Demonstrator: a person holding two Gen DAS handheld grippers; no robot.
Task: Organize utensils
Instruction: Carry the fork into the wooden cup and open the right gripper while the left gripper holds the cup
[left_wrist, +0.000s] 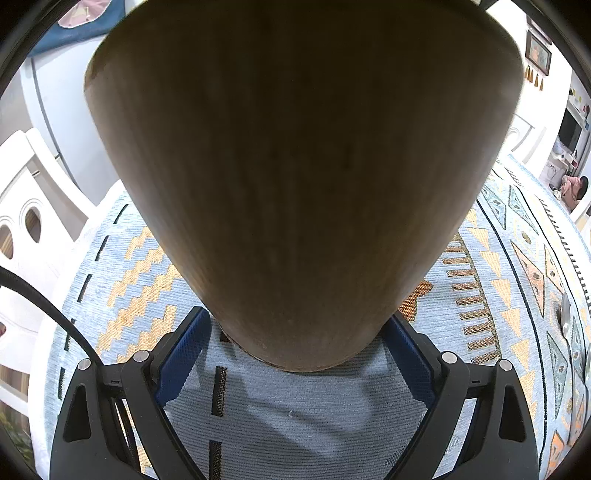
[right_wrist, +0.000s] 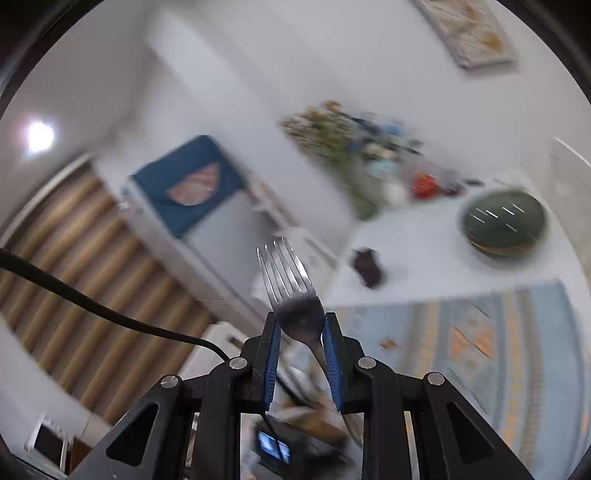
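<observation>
A tall brown wooden utensil holder (left_wrist: 295, 166) fills the left wrist view, standing on the patterned cloth. My left gripper (left_wrist: 299, 321) is shut on its base, one blue pad (left_wrist: 188, 343) against each side. In the right wrist view a silver fork (right_wrist: 286, 275) points tines-up and away from me. My right gripper (right_wrist: 301, 325) is shut on its neck, and the handle runs down between the pads out of sight. The right gripper is high above the table and the view is blurred by motion. A metal spoon (left_wrist: 565, 314) lies on the cloth at the far right.
A blue and orange patterned cloth (left_wrist: 122, 295) covers the table. A white chair (left_wrist: 29, 206) stands at the left. Farther on the white table are a dark green melon (right_wrist: 504, 221), a small dark object (right_wrist: 367, 267) and a bunch of flowers (right_wrist: 332, 136).
</observation>
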